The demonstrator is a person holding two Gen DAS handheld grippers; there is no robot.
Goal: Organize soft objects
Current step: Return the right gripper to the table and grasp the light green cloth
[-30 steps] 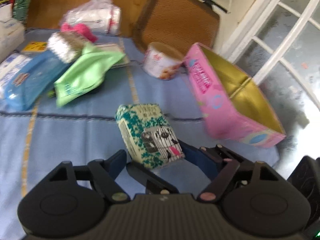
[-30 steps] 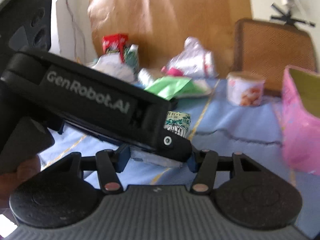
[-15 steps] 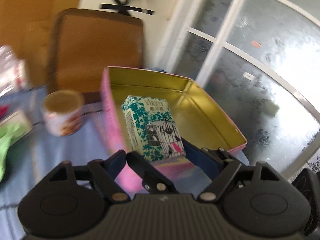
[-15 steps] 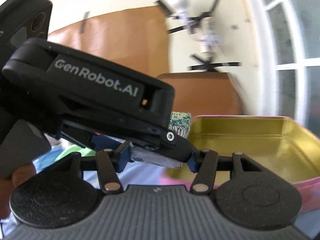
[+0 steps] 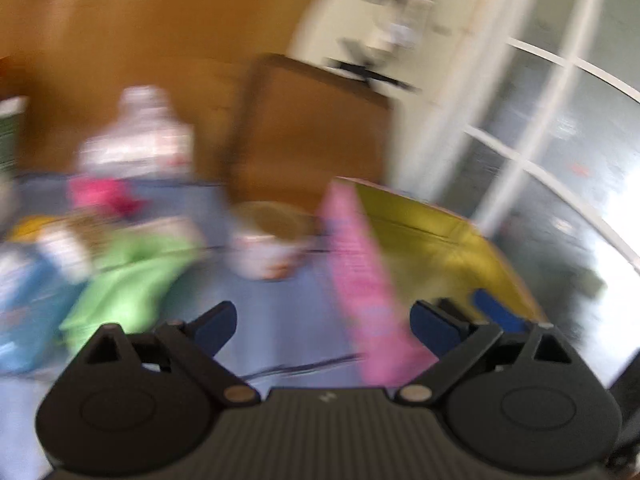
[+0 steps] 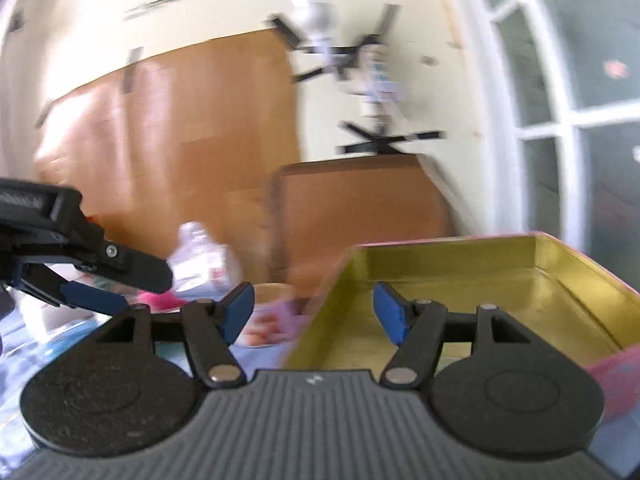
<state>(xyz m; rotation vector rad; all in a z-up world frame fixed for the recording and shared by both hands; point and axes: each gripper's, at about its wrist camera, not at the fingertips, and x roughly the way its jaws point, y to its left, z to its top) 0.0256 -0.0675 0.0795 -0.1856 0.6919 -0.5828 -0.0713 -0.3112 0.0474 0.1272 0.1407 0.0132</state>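
Note:
The left wrist view is motion-blurred. My left gripper (image 5: 324, 320) is opening wide with nothing between its fingers, low over the blue cloth beside the pink tin (image 5: 360, 280) with its gold inside. In the right wrist view my right gripper (image 6: 314, 304) is also opening and holds nothing; it faces the tin's near left corner (image 6: 440, 264). The left gripper's fingers (image 6: 132, 270) reach in from the left edge. The birdcage-print tissue pack is in neither view. What shows of the tin's floor is bare; its near part is hidden behind my right gripper.
On the blue cloth lie a green pack (image 5: 132, 280), a blue pack (image 5: 28, 304), a pink item (image 5: 100, 196), a clear plastic bag (image 5: 136, 140) and a round tub (image 5: 268, 244). A brown chair back (image 5: 312, 132) stands behind, glass doors (image 5: 560, 140) at right.
The left gripper carried the birdcage pack over the tin, let it go and swung back left with jaws wide. It no longer lies across the right gripper, whose jaws have widened.

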